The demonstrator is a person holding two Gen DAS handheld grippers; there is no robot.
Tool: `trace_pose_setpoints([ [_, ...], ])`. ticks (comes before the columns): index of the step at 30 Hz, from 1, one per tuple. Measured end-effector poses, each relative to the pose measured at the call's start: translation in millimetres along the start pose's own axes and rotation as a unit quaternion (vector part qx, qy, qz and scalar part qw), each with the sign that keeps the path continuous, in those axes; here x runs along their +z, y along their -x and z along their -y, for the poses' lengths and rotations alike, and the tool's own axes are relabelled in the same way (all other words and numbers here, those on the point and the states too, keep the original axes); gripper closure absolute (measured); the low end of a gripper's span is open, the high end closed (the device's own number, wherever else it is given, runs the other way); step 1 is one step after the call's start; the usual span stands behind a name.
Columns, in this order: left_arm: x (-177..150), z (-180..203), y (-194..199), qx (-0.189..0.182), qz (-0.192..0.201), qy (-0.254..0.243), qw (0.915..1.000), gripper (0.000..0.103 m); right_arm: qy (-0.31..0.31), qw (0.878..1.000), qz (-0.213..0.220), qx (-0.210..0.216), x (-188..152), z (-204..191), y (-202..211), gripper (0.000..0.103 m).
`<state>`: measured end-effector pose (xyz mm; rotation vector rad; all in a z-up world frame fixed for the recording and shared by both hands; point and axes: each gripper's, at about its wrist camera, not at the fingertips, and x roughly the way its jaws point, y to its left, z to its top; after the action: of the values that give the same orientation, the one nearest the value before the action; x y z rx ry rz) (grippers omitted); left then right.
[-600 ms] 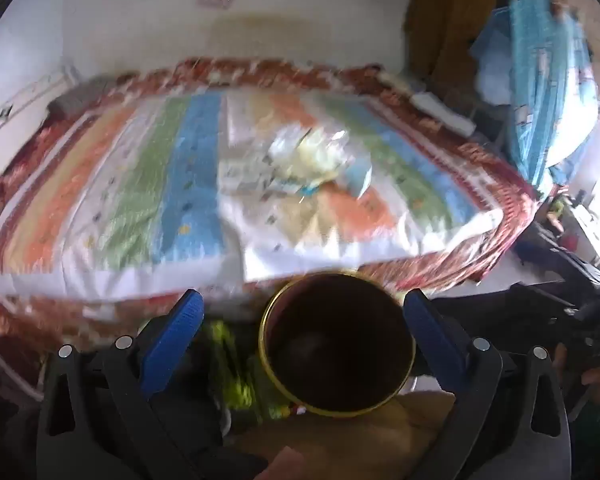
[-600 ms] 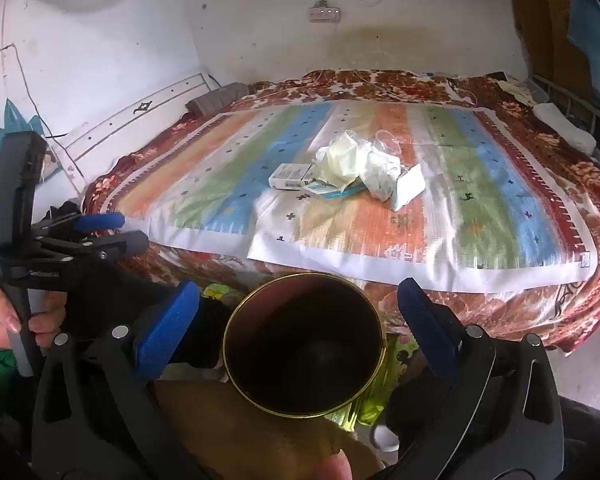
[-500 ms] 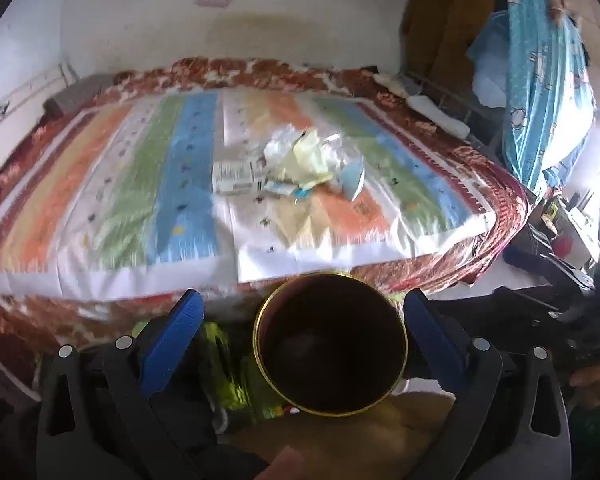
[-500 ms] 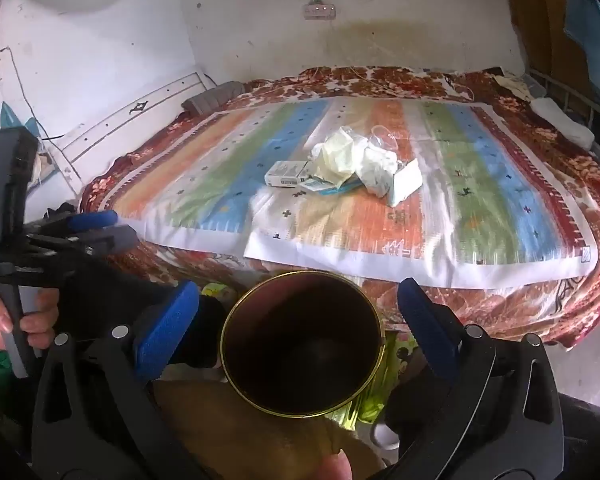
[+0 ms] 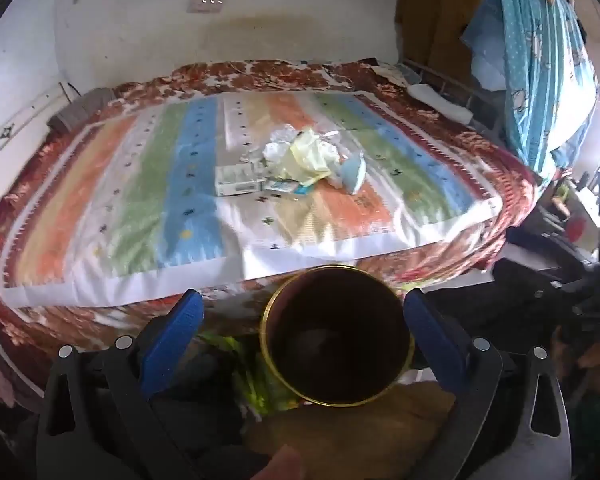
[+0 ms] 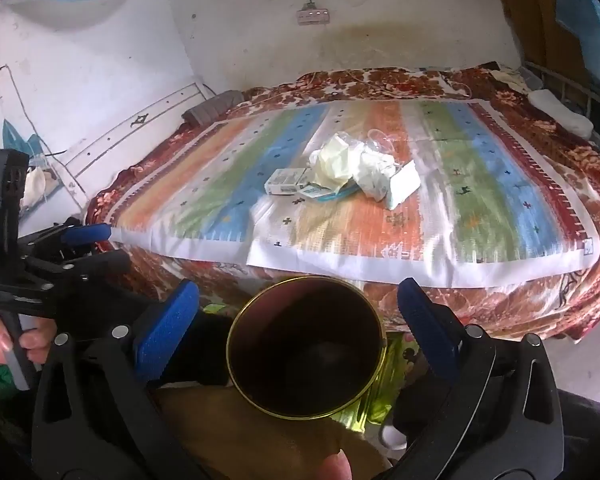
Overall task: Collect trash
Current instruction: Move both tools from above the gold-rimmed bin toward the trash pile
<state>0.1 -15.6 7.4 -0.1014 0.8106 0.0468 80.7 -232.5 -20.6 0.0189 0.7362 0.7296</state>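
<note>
A heap of trash [image 5: 300,162] lies in the middle of a striped bed cover: crumpled pale yellow plastic, white wrappers, a small white carton [image 5: 238,180] and a folded white packet [image 5: 352,174]. The heap also shows in the right wrist view [image 6: 348,178]. A dark round bin with a gold rim [image 5: 336,336] stands on the floor at the near edge of the bed, and shows in the right wrist view [image 6: 306,348]. My left gripper [image 5: 300,320] is open and empty over the bin. My right gripper [image 6: 298,312] is open and empty over it too.
The striped cover [image 5: 148,200] lies on a red floral bedspread [image 6: 560,292]. White walls stand behind and to the left. Blue patterned cloth [image 5: 540,60] hangs at the right. The left gripper shows at the left of the right wrist view [image 6: 88,240]. Green plastic [image 5: 260,380] lies beside the bin.
Both cameras have risen and tilted a little, so the bed and trash heap sit lower in view. The bin stays between the fingers. Both grippers remain open.
</note>
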Motion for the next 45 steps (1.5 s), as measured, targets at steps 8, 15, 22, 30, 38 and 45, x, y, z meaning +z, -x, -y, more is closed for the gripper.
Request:
trace_pose_setpoints([
  [8,-5.1,-12.5,-16.2,-0.01,-0.007,0.01,0.9999,0.006,0.017,1.0,-0.015,-0.01,-4.5,-6.0,-9.5,0.008],
  [15,-10.9,-15.4,-25.4,-0.018,-0.02,0.022,0.9994,0.006,0.023,0.999,-0.02,-0.01,-6.1,-8.8,-13.8,0.008],
  [22,-12.7,-17.9,-31.6,-0.027,-0.029,0.032,0.9987,0.006,0.012,1.0,-0.019,-0.017,-6.8,-6.9,-16.0,0.008],
  [30,-6.7,-17.6,-30.9,-0.043,-0.023,0.043,0.9979,0.006,0.018,0.999,-0.03,-0.023,-8.0,-7.8,-19.5,0.008],
  [38,-1.1,-23.7,-33.3,-0.034,-0.02,0.064,0.9972,0.006,0.013,0.999,-0.035,-0.027,-7.6,-5.6,-20.5,0.009],
  [45,-4.0,-26.9,-35.7,-0.028,-0.028,0.064,0.9972,0.006,0.014,0.999,-0.037,-0.026,-8.4,-6.7,-20.7,0.009],
])
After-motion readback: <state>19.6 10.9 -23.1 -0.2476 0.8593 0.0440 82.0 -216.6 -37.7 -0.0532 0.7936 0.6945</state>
